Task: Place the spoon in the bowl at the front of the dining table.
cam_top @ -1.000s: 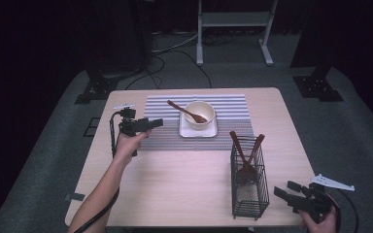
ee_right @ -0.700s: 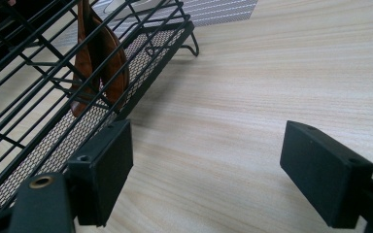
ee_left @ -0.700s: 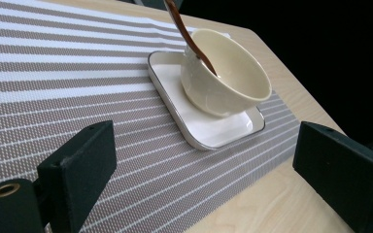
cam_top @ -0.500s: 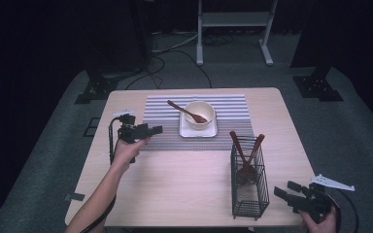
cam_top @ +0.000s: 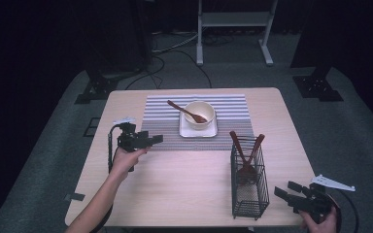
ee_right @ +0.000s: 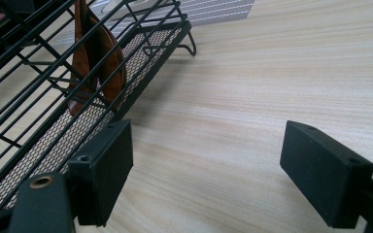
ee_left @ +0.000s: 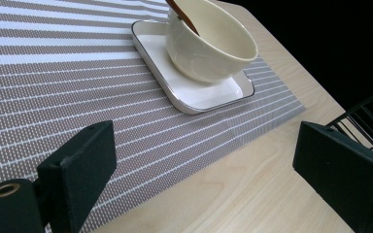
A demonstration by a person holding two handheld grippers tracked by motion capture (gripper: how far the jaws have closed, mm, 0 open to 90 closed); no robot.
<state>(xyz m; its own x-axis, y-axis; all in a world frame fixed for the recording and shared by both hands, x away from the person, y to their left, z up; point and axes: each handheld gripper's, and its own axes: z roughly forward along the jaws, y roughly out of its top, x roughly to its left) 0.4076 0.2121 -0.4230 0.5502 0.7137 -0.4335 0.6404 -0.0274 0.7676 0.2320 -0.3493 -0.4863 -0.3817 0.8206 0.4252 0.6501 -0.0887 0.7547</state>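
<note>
Right now the left gripper (cam_top: pixel 148 141) hovers at the left edge of the mat (cam_top: pixel 165 109), jaws wide apart and holding nothing, aimed toward the bowl (cam_top: pixel 200 114) on its tray (cam_top: pixel 187 131); the spoon (cam_top: pixel 187 111) rests in that bowl, handle sticking out over the rim toward the left; the right gripper (cam_top: pixel 286 194) sits low at the near right corner of the bench (cam_top: pixel 184 184), jaws also spread and empty, just beside the wire rack (cam_top: pixel 247 182) that holds two more wooden utensils (cam_top: pixel 246 145).

Judging from this, the likeliest trouble is at the bowl; if the left jaws go for the spoon handle too low, they may knock the rim and slide the bowl across the smooth tray, or tip it; a grip far out on the slim handle could let the spoon swing or slip. On the right, the rack looks light and tall; a jaw catching its wires may topple it.
</note>
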